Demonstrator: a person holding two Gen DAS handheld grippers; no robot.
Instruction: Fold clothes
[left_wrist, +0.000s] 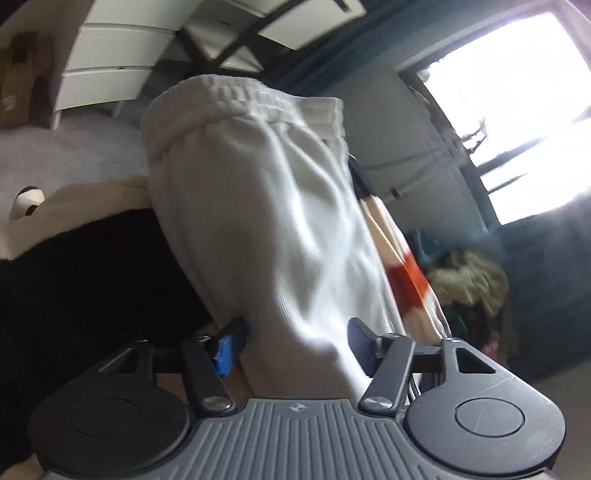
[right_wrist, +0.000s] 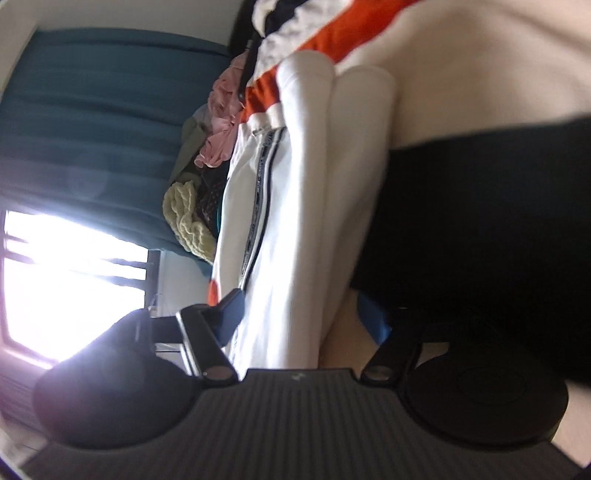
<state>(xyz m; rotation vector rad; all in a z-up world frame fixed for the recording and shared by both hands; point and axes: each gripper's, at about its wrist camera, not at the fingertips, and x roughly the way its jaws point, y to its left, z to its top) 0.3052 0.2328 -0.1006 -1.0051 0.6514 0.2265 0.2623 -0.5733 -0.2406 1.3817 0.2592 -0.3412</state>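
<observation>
White sweatpants (left_wrist: 266, 206) with an elastic waistband at the top fill the left wrist view. My left gripper (left_wrist: 295, 339) has the white fabric between its jaws, which stand wide apart around it. In the right wrist view the same white sweatpants (right_wrist: 295, 206), with a dark side stripe, run between the jaws of my right gripper (right_wrist: 299, 317), also set wide around the cloth. Whether either gripper pinches the cloth is hidden by the fabric. An orange and cream garment (left_wrist: 410, 280) lies under the pants and also shows in the right wrist view (right_wrist: 351, 26).
A pile of mixed clothes (left_wrist: 469, 277) lies on a dark blue surface; it also shows in the right wrist view (right_wrist: 207, 166). A black cloth (left_wrist: 92, 280) lies at the left. A white drawer unit (left_wrist: 110, 62) and a bright window (left_wrist: 517, 110) stand behind.
</observation>
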